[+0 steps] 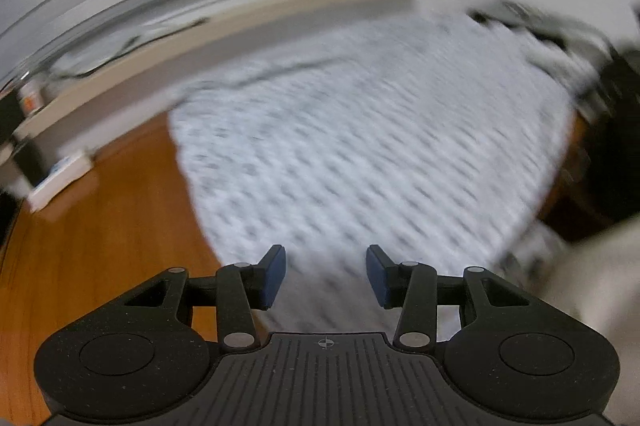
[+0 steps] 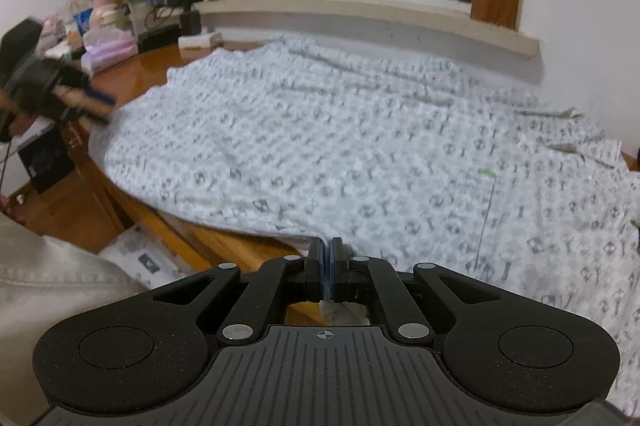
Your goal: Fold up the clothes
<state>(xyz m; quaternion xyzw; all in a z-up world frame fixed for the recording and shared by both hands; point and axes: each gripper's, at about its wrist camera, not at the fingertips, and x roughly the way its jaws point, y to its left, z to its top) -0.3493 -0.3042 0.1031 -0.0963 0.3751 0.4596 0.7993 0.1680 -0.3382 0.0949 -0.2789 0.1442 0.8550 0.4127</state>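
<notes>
A white garment with a grey printed pattern (image 2: 340, 145) lies spread flat over a brown wooden table (image 2: 132, 77). My right gripper (image 2: 328, 258) sits at the garment's near hem, shut, with a fold of the fabric pinched between its blue pads. In the left wrist view, which is blurred, my left gripper (image 1: 326, 276) stands open above the garment (image 1: 360, 153), with nothing between its pads. The right wrist view shows the left gripper (image 2: 102, 107) at the garment's far left edge, by the table's rim.
A stone window sill (image 2: 360, 13) and a shuttered window run along the back. Bottles, boxes, cables and a pink bundle (image 2: 108, 51) crowd the table's back left corner. A white box (image 1: 60, 181) lies on the wood. A person's beige clothing (image 2: 48, 290) fills the near left.
</notes>
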